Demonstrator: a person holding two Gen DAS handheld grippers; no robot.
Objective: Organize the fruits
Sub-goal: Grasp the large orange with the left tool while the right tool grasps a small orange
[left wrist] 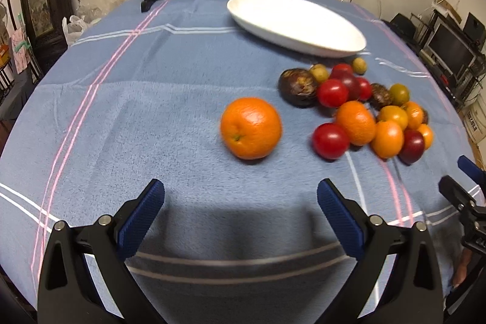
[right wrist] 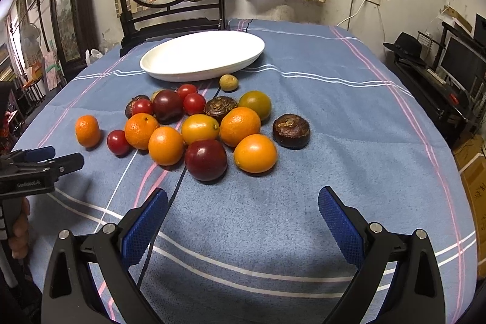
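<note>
Left gripper (left wrist: 241, 196): jaws spread wide, nothing between them, above the worktop (left wrist: 152, 117).
Right gripper (right wrist: 243, 202): spread wide, holding nothing.
Lone orange (left wrist: 251, 132): apart from the fruit pile (right wrist: 200, 123), just ahead of left gripper.
White dish (right wrist: 203, 55): beyond the pile, bare.

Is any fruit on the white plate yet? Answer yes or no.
No: the white plate is bare, and all the fruit lies on the blue cloth before it.

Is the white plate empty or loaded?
Empty. The white plate shows bare in both views; all fruit sits on the cloth.
</note>
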